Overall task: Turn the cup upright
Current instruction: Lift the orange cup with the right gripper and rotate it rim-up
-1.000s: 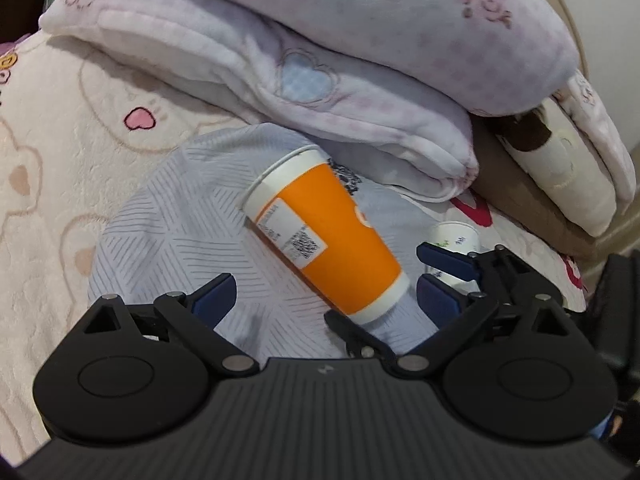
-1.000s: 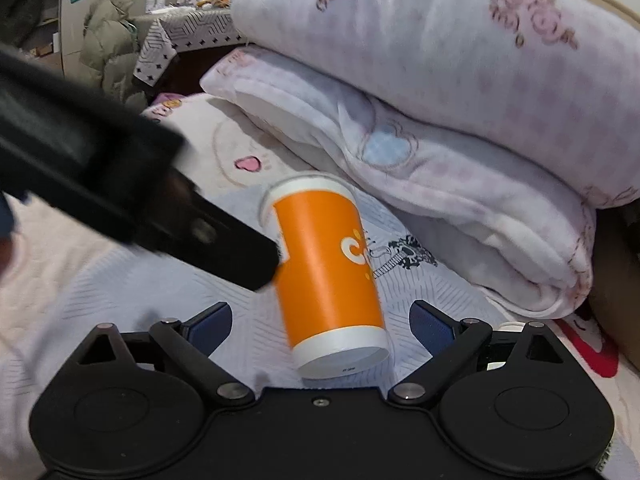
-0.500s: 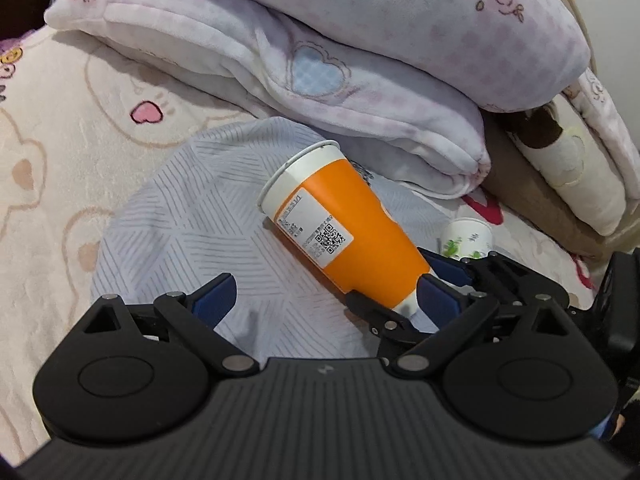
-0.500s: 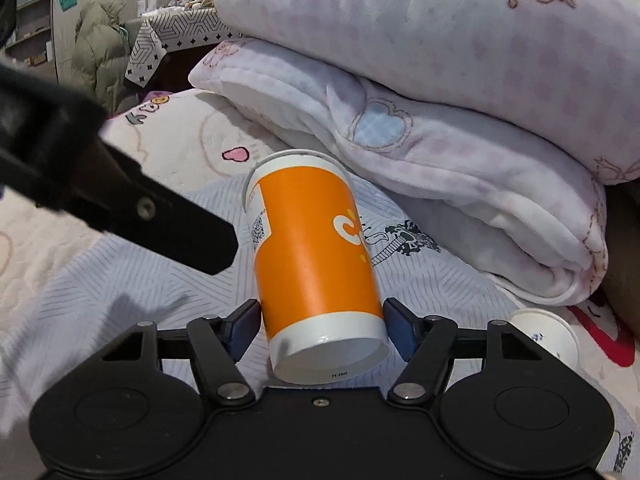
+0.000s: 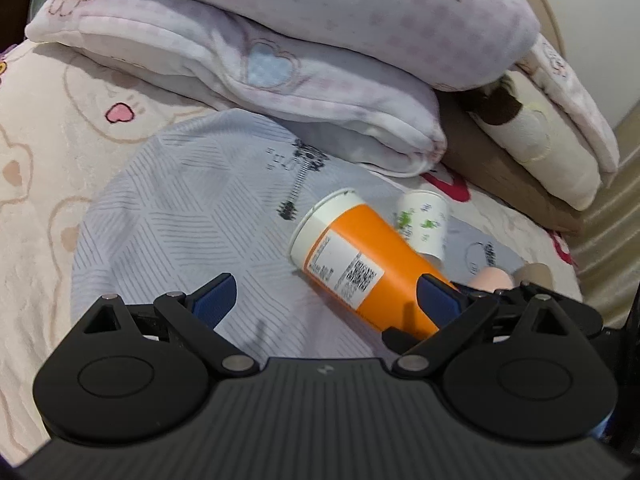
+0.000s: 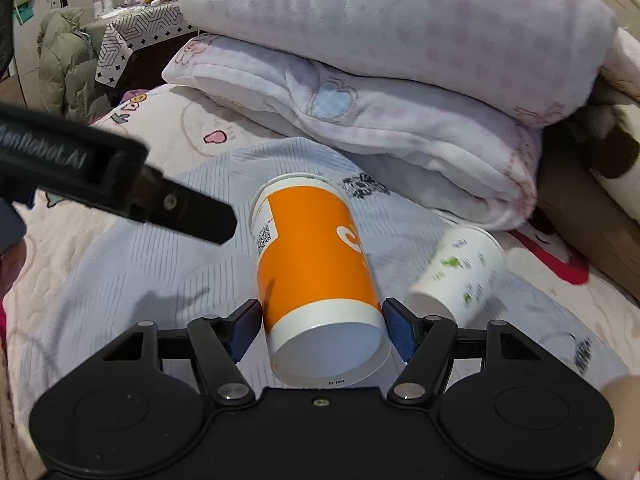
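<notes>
An orange paper cup [image 6: 316,264] with white rim and base is held off the grey striped cloth [image 6: 152,276], tilted with its mouth pointing away. My right gripper [image 6: 322,326] is shut on the cup near its base, one blue pad on each side. The cup also shows in the left wrist view [image 5: 360,268], at the right. My left gripper [image 5: 328,296] is open and empty over the cloth [image 5: 180,216], left of the cup. Its body crosses the right wrist view at the left [image 6: 120,196].
A small white cup with green print [image 6: 460,276] lies on its side right of the orange cup; it also shows in the left wrist view [image 5: 424,220]. Folded pink blankets [image 6: 380,80] are stacked behind. A cream bedsheet [image 5: 44,128] lies to the left.
My right gripper closed on the orange cup's base end and lifted it off the cloth. The cup's mouth swung right in the left wrist view. The left gripper stayed open.
</notes>
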`<action>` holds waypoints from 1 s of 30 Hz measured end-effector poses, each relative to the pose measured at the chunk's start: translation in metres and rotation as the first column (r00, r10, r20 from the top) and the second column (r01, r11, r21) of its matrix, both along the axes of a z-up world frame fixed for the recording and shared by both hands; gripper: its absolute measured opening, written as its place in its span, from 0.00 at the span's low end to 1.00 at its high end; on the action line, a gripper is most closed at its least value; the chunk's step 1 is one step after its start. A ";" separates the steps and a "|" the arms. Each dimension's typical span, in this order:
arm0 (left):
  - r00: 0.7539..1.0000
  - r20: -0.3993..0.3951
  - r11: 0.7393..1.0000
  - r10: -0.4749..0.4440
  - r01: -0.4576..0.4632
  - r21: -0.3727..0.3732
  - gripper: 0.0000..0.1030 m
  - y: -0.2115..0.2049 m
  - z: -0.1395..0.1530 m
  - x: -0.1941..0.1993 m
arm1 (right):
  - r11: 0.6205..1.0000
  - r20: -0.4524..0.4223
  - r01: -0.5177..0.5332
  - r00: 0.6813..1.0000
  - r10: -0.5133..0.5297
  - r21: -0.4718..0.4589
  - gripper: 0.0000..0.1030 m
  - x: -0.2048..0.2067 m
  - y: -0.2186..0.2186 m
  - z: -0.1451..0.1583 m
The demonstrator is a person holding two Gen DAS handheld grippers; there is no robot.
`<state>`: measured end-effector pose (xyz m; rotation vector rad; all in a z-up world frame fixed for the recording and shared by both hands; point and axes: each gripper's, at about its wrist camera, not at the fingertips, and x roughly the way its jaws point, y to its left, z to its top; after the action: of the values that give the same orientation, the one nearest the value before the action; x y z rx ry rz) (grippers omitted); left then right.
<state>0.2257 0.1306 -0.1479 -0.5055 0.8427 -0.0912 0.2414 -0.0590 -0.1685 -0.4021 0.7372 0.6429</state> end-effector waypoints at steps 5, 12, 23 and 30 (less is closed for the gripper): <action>0.999 -0.002 0.999 -0.047 0.047 -0.011 0.95 -0.017 0.007 -0.009 | 0.998 -0.004 0.058 0.998 -0.058 -0.034 0.69 -0.023 -0.014 0.002; 0.994 -0.043 0.993 -0.096 0.093 -0.067 0.95 -0.036 0.004 -0.026 | 0.988 -0.052 0.145 0.988 -0.148 -0.047 0.69 -0.047 -0.033 0.000; 0.982 -0.127 0.983 -0.137 0.119 -0.141 0.95 -0.044 -0.008 -0.038 | 0.920 -0.237 0.383 0.905 -0.354 0.086 0.69 -0.078 -0.072 -0.010; 0.966 -0.157 0.958 -0.205 0.165 -0.236 0.93 -0.054 -0.024 -0.042 | 0.899 -0.349 0.428 0.860 -0.371 0.098 0.69 -0.089 -0.072 -0.025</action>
<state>0.1834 0.0763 -0.1716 -0.6498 1.0633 -0.3195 0.1524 -0.1312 -0.1938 0.0287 1.0353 0.3719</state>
